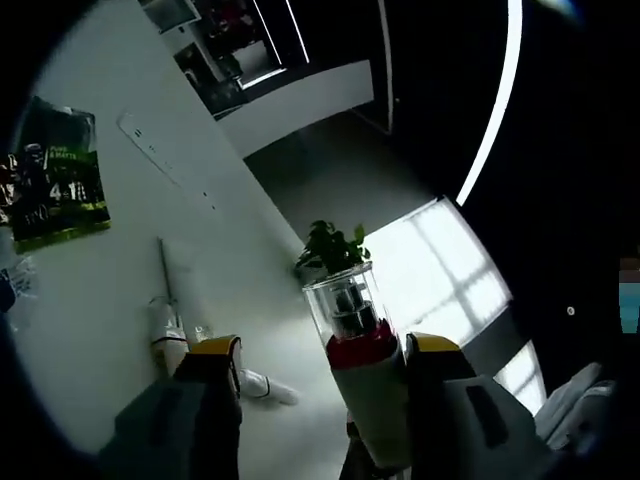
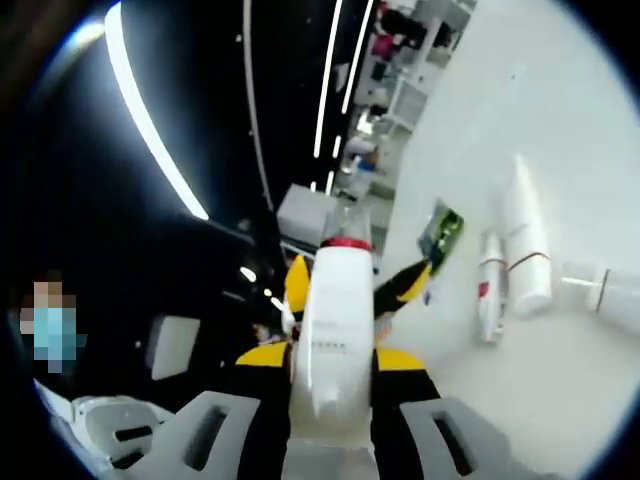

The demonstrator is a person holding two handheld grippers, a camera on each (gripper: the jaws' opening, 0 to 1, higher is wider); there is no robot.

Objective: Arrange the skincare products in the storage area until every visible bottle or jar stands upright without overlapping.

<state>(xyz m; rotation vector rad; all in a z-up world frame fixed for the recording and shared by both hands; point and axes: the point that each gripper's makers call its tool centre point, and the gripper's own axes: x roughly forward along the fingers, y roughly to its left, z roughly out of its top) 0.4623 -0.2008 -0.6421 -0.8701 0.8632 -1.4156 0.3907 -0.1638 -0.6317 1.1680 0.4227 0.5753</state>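
Both grippers are clamping one bottle (image 2: 335, 330): right gripper (image 2: 330, 375) at its body, left gripper (image 1: 320, 360) near the clear cap (image 1: 342, 300), probably lifting it for standing upright

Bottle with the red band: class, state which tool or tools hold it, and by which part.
Both tools hold the bottle: the right tool around its white body, the left tool near the red band below the clear cap.
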